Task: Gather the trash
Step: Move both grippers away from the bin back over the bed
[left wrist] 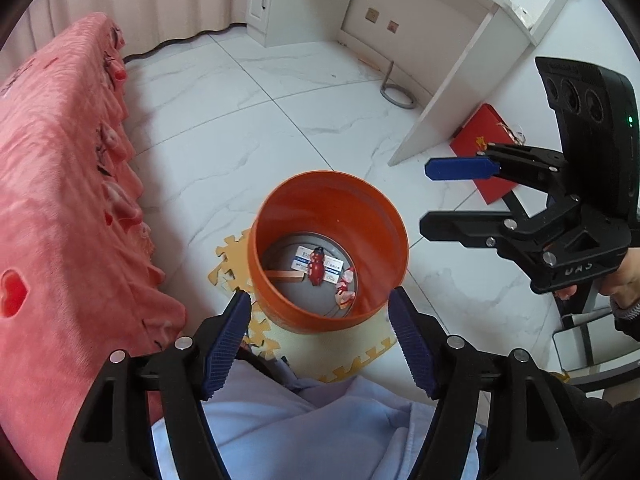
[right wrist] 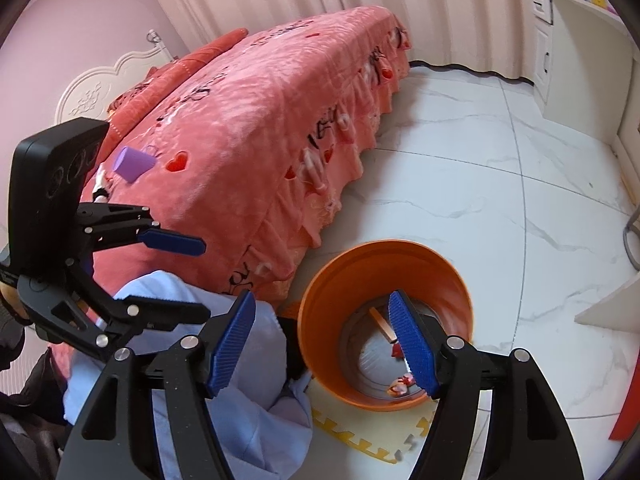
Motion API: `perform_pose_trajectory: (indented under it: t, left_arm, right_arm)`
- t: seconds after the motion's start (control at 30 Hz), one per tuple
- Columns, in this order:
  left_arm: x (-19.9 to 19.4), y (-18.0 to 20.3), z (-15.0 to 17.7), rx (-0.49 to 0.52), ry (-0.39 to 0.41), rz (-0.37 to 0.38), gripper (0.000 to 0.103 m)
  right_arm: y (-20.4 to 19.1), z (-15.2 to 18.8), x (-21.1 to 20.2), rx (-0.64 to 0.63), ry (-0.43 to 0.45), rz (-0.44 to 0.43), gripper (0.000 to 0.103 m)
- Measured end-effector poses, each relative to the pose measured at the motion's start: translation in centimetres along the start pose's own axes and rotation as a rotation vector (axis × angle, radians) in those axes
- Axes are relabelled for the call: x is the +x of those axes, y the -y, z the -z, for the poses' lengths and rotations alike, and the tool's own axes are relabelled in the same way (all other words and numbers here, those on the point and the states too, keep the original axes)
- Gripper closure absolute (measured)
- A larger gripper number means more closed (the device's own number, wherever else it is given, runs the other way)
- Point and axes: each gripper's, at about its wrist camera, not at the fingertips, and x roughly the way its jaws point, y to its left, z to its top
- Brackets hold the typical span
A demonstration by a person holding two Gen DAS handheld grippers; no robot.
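An orange bin (left wrist: pixel 280 300) stands on the tiled floor on a yellow foam mat (left wrist: pixel 230 260); it also shows in the right wrist view (right wrist: pixel 320 320). Inside lie a red wrapper (left wrist: pixel 316 266), a white and blue packet (left wrist: pixel 332 265), a wooden stick (left wrist: pixel 286 276) and pink-white wrappers (left wrist: pixel 346 288). My left gripper (left wrist: pixel 320 336) is open and empty just above the bin's near rim. My right gripper (right wrist: pixel 322 344) is open and empty over the bin; from the left wrist view it (left wrist: pixel 424 196) hangs to the right of the bin. A purple cup (right wrist: pixel 134 163) lies on the bed.
A bed with a pink cover (right wrist: pixel 256 120) runs along the left. A white desk (left wrist: pixel 460 80) stands at the back right, with a red folder (left wrist: pixel 486 152) on the floor beside it. The person's light blue clothing (left wrist: pixel 312 428) is below the grippers.
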Motion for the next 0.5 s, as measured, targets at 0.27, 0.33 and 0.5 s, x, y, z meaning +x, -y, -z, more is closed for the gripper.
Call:
perform_pose_trajectory:
  t: [0.27,0.33,0.5]
  left_arm:
    - [-3.2,-0.2,2.8,-0.027,0.04,-0.063,0.026]
    - [-4.2,-0.3,3.8,-0.036,0.049,-0.078,0.026]
    - [-6.7,-1.1,6.4,-0.094,0.083,-0.12,0.02]
  right_arm:
    - [-4.8,-0.2,-1.4,-0.078,0.014,-0.041,0.027]
    - [-6.1,-0.2,-1.5,-0.101,0.01,-0.054,0.026]
    - [-10.2,-0.3,-1.5,-0.17,0.002,-0.094,0.026]
